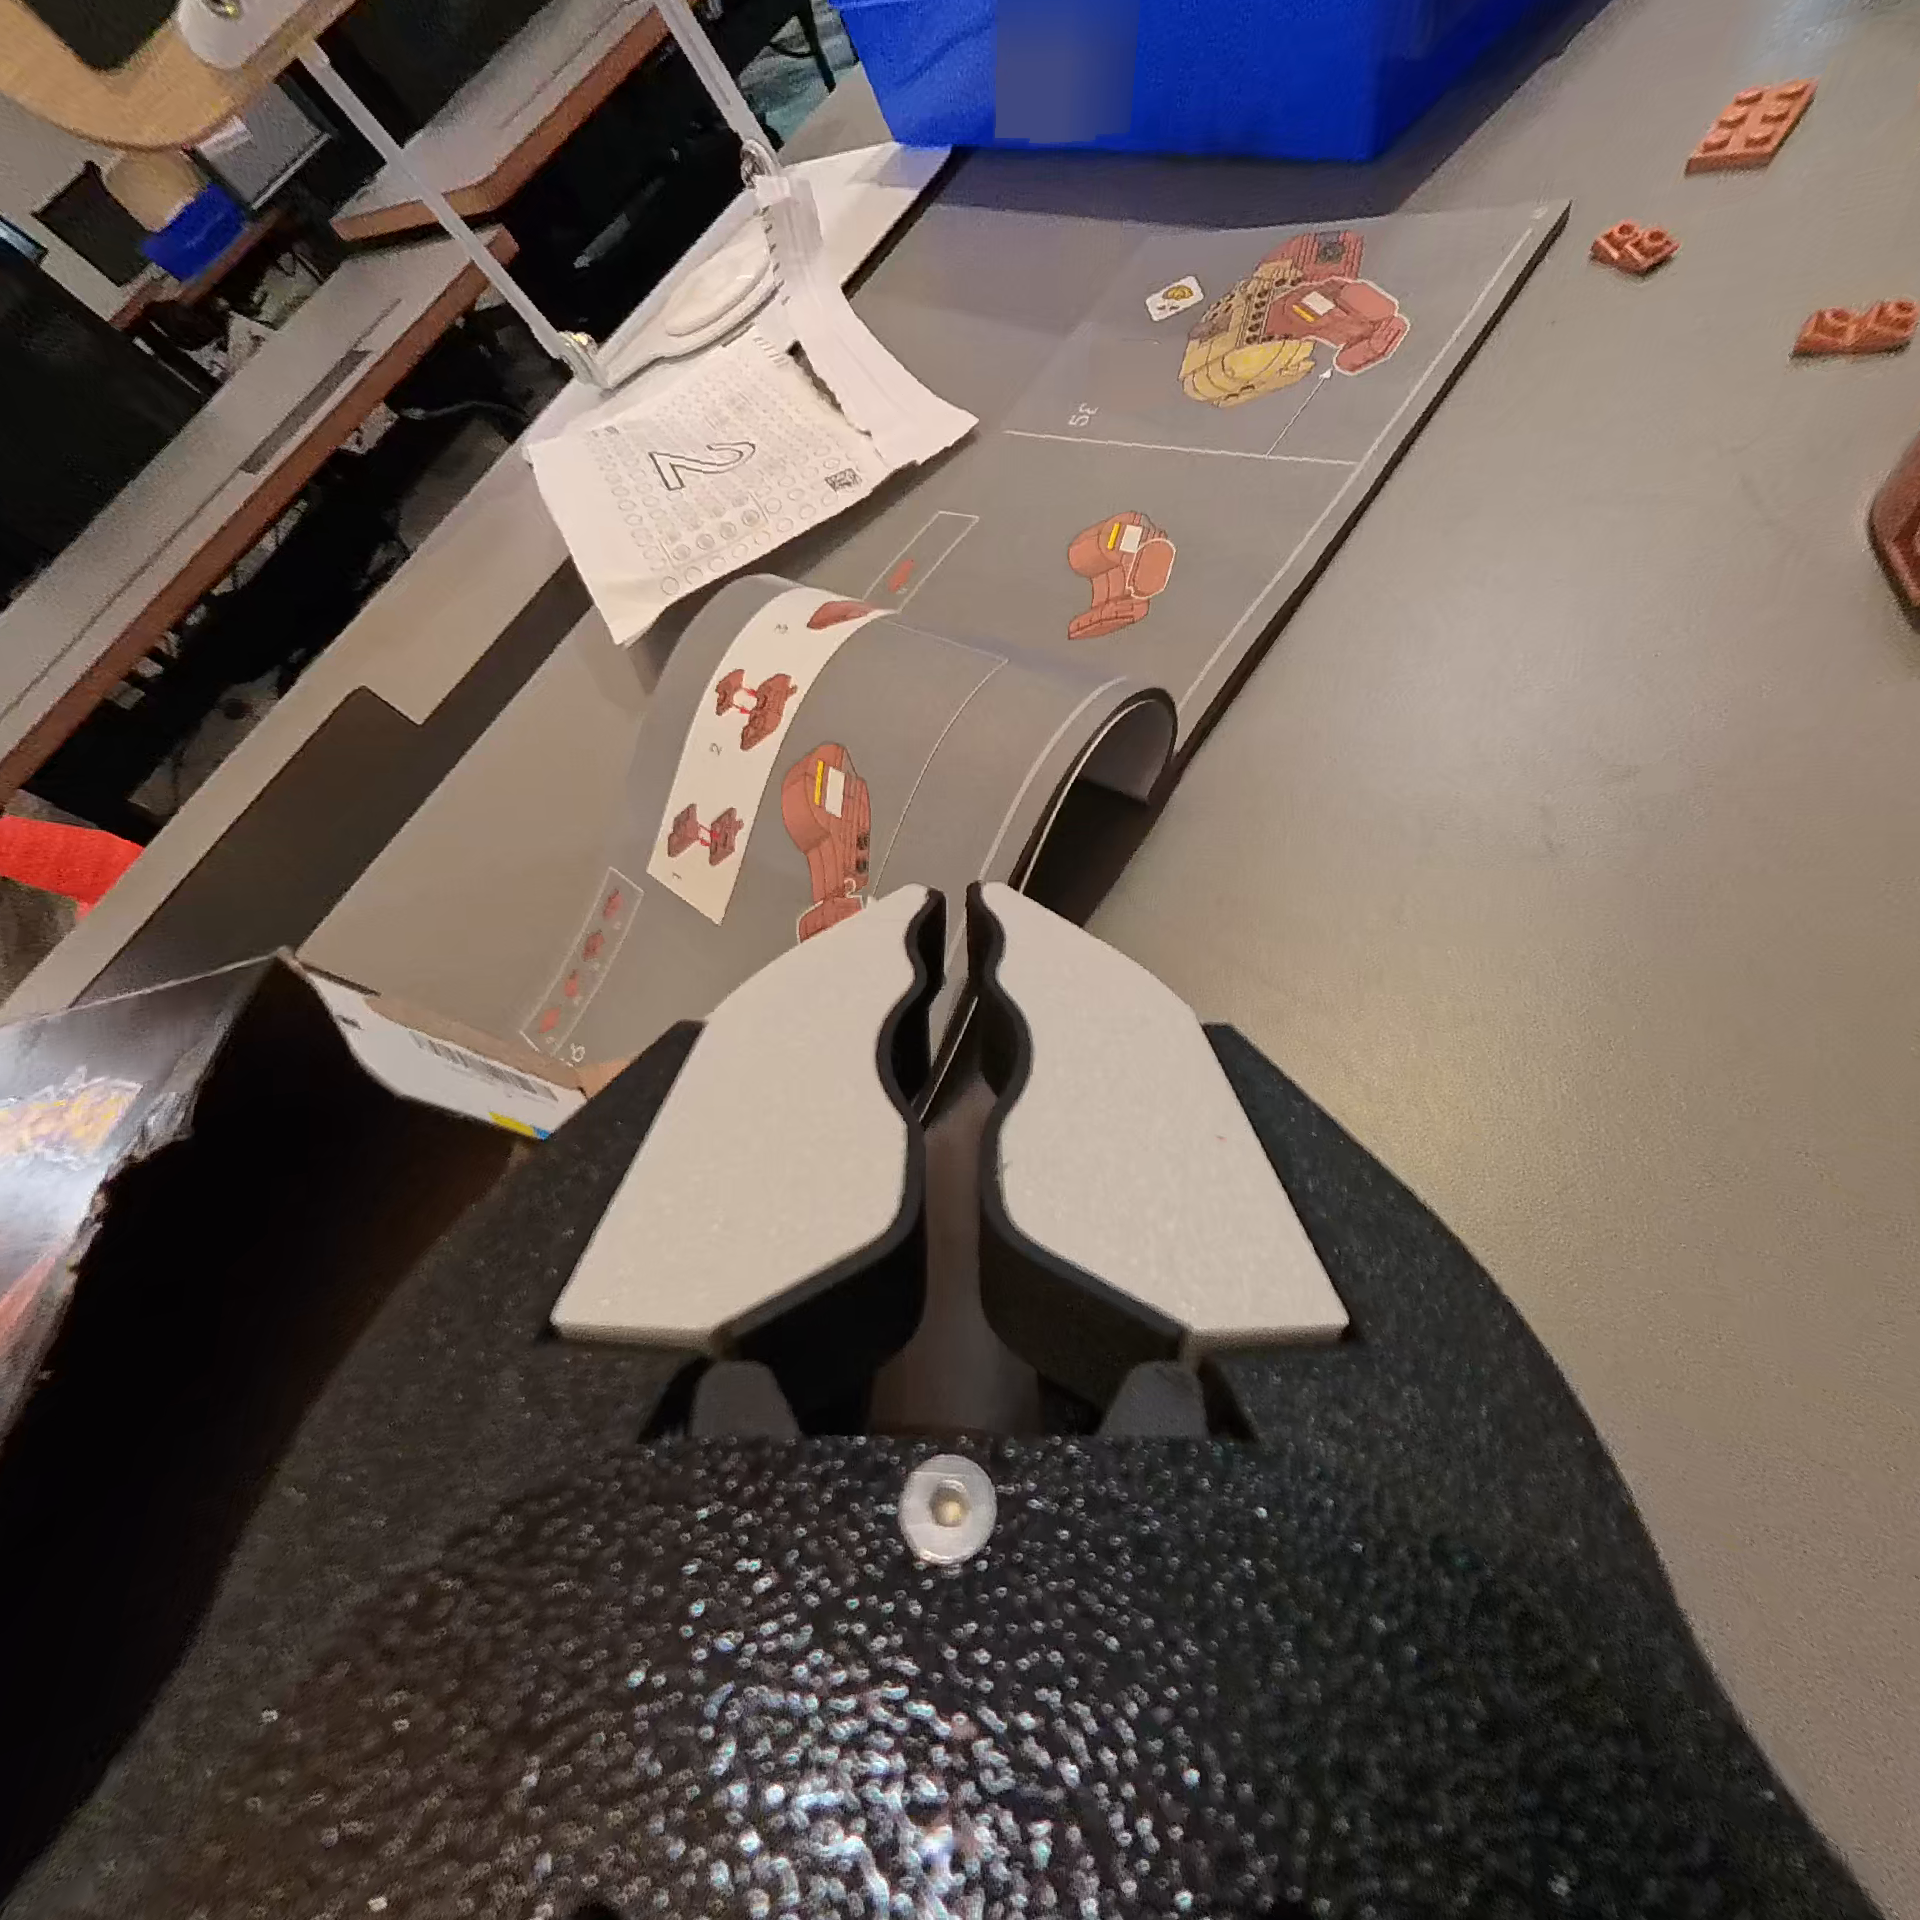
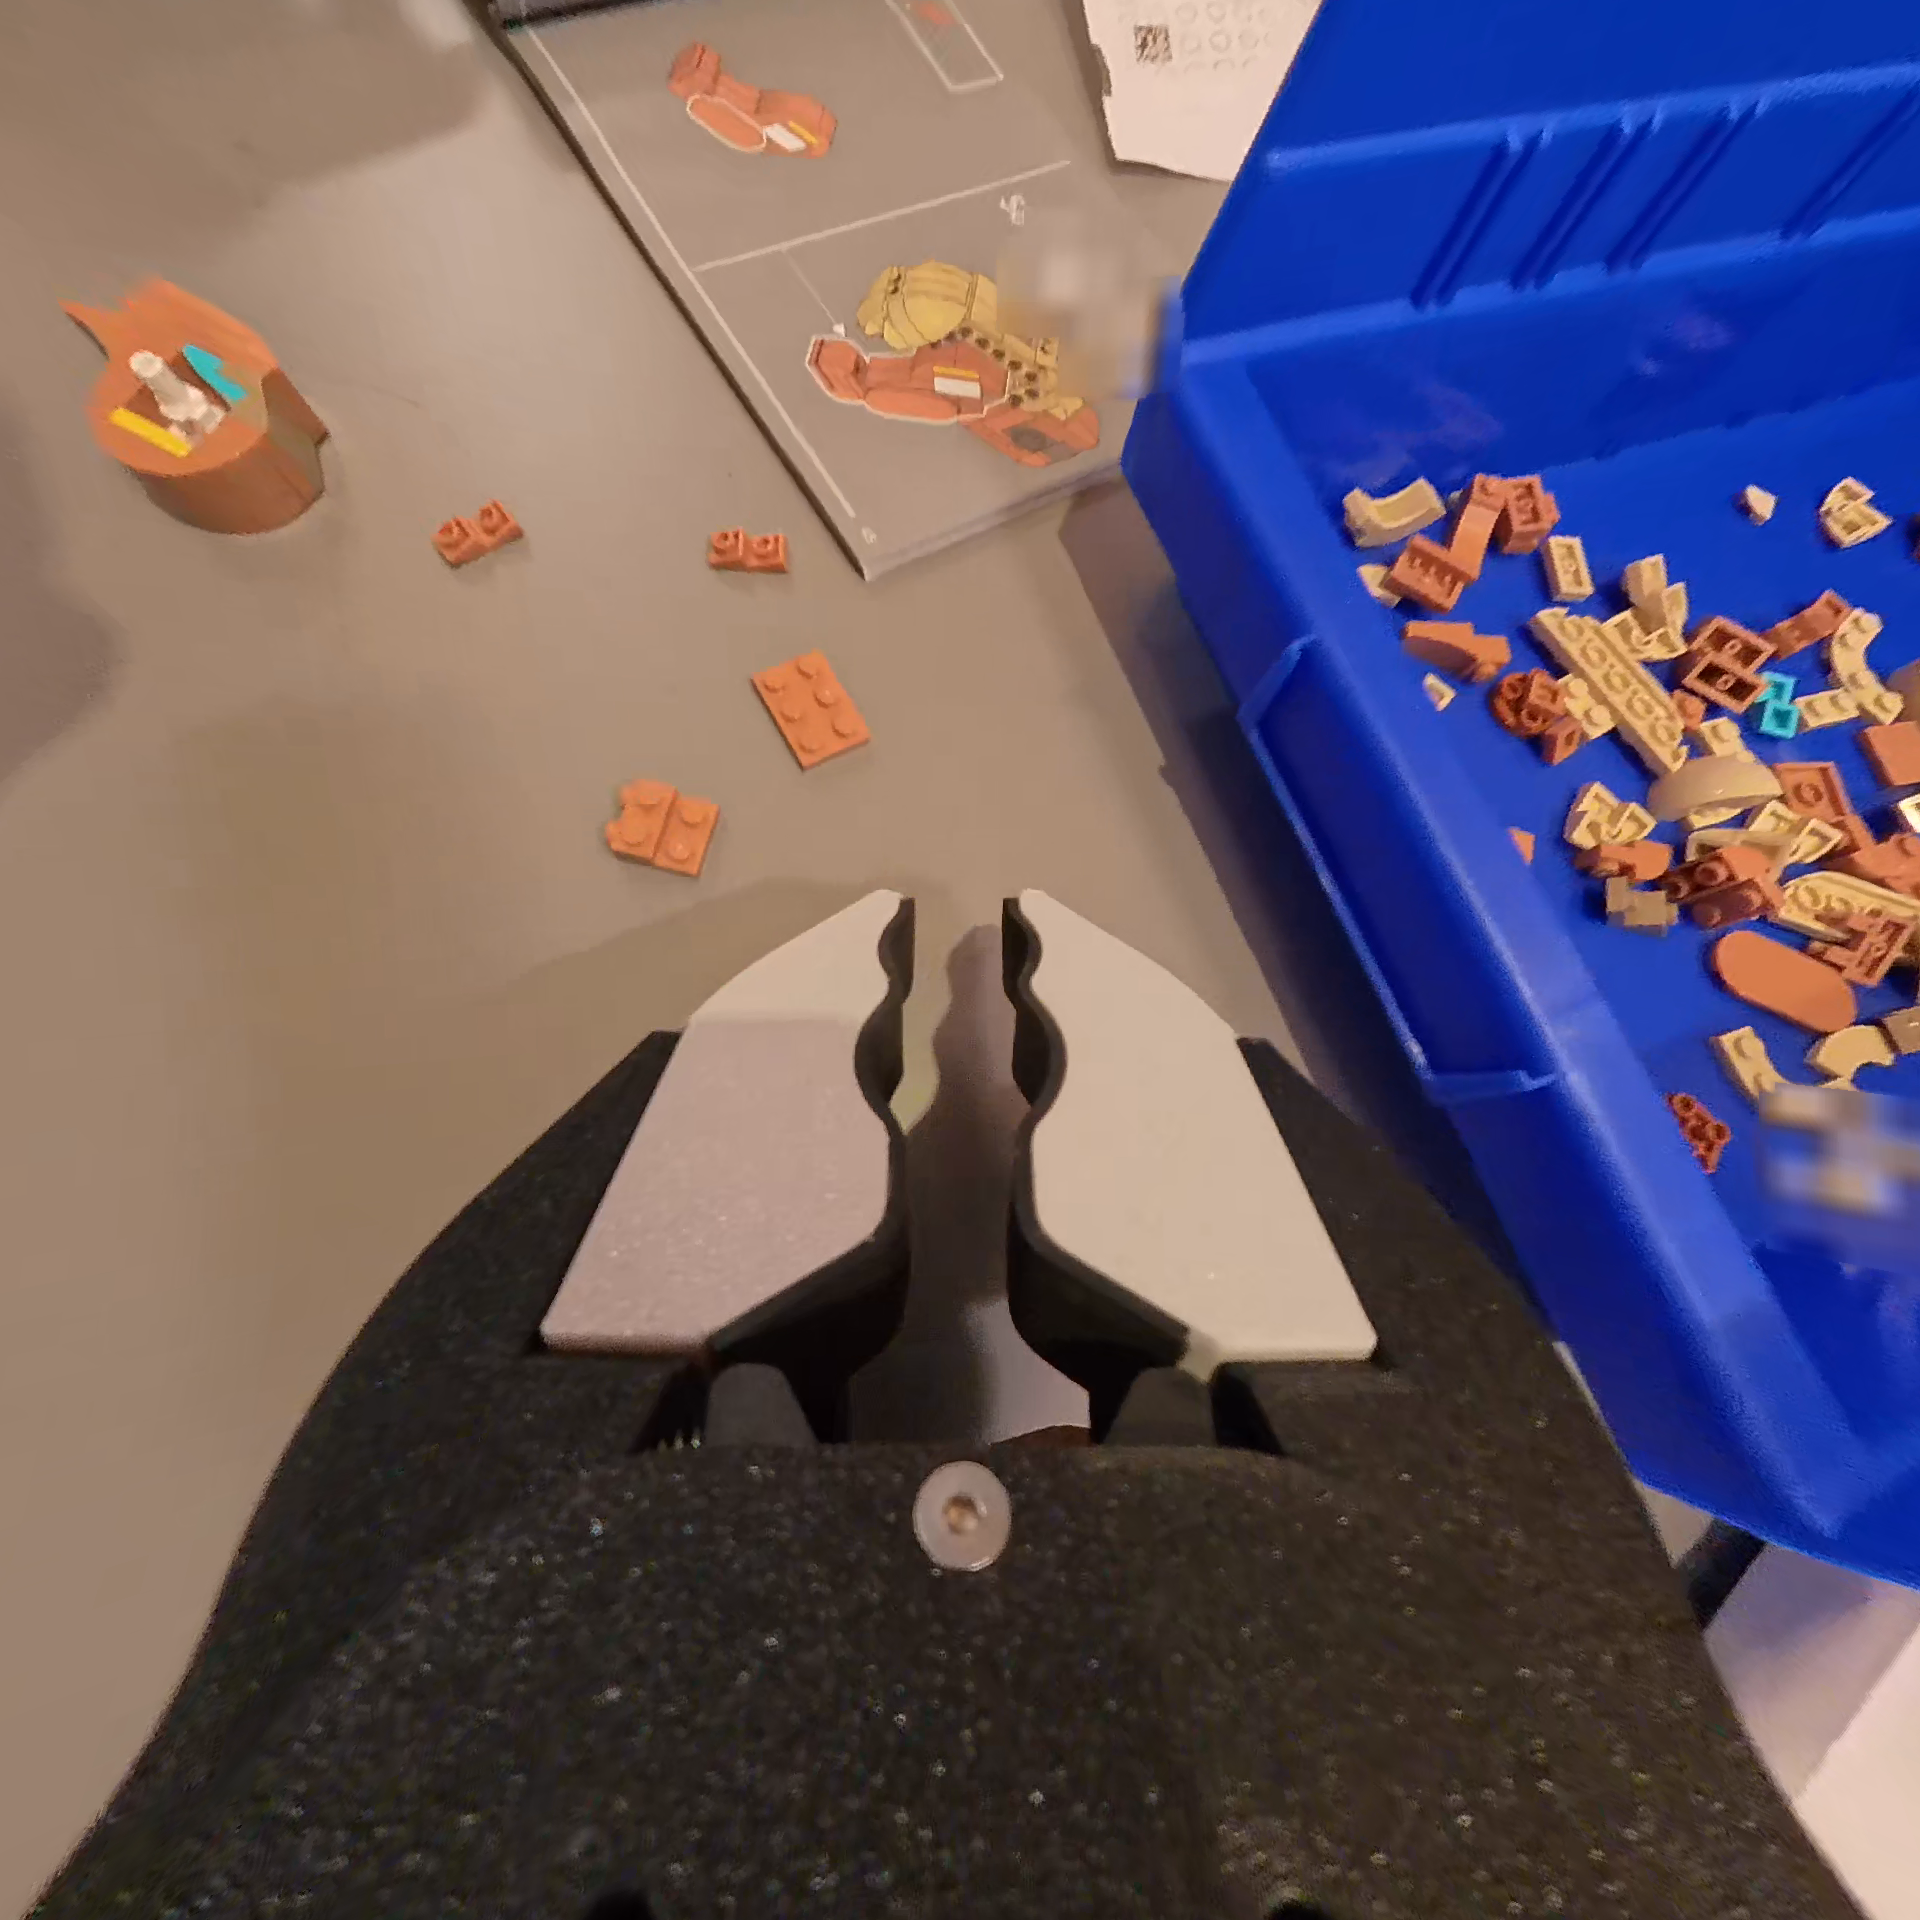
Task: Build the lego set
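Pebbled black gripper bodies, grey wavy-edged fingers, over matte grey tabletop (image 2: pixel 312 790).
Left gripper (image 1: pixel 956 904) clenched on the thin edge of a glossy grey instruction booklet's page (image 1: pixel 790 748), which curls up into an arch. Right gripper (image 2: pixel 958 914) slightly parted, gripping nothing, above bare table; nearest is a small orange hinged studded plate (image 2: pixel 662 828), a flat orange six-stud plate (image 2: pixel 810 709) beyond. Blue plastic bin (image 2: pixel 1351 831) just beside holds loose tan and reddish-brown bricks (image 2: pixel 1683 748).

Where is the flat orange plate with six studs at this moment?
In the right wrist view, the six-stud plate lies on the grey table, between the booklet and the blue bin.
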Demonstrator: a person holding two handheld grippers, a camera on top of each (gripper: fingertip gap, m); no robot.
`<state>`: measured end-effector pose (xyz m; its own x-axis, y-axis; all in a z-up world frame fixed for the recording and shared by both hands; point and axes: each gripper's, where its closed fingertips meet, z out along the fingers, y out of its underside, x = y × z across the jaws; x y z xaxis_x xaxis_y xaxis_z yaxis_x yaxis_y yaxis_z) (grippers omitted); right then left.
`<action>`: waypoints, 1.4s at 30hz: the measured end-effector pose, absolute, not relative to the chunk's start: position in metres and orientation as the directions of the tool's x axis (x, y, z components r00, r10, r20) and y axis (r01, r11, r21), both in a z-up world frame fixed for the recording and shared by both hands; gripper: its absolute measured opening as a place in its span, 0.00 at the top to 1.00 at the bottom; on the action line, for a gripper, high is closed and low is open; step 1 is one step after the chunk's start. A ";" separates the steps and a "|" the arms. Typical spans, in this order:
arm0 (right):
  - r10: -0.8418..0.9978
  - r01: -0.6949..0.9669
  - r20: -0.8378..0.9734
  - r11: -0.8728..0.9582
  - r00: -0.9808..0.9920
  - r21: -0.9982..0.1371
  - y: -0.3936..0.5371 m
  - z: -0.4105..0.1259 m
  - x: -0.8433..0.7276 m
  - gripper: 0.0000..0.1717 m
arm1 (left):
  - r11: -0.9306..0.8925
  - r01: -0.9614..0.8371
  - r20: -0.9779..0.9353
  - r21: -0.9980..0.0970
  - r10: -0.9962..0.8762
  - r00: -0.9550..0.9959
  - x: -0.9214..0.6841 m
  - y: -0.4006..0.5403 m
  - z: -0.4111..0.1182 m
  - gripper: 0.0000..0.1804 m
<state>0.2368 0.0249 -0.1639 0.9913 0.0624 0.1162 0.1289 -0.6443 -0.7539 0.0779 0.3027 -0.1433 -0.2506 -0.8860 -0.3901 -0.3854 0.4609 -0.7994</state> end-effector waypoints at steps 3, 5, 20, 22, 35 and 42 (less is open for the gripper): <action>0.068 0.113 0.091 -0.622 0.994 -0.775 0.020 -0.162 0.237 0.90 | 0.471 -0.386 -0.404 -0.793 -0.881 -0.245 0.082 0.298 -0.144 0.98; 0.063 0.080 0.053 -0.590 0.997 -0.803 0.018 -0.156 0.237 0.90 | 0.465 -0.390 -0.401 -0.795 -0.885 -0.238 0.085 0.295 -0.143 0.98; -0.069 -0.286 -0.286 -0.453 0.956 -0.845 0.004 -0.138 0.264 0.91 | 0.146 -0.517 0.006 -0.843 -0.960 -0.280 0.109 0.250 -0.149 0.98; -0.063 -0.259 -0.260 -0.463 0.964 -0.847 0.004 -0.139 0.261 0.91 | 0.132 -0.529 0.031 -0.839 -0.957 -0.288 0.107 0.248 -0.150 0.97; -0.055 -0.232 -0.234 -0.471 0.971 -0.851 0.005 -0.140 0.258 0.91 | 0.162 -0.503 -0.002 -0.849 -0.953 -0.303 0.104 0.245 -0.148 0.94; -0.053 -0.218 -0.220 -0.475 0.974 -0.852 0.006 -0.141 0.257 0.91 | 0.173 -0.471 -0.012 -0.865 -0.945 -0.326 0.102 0.241 -0.143 0.94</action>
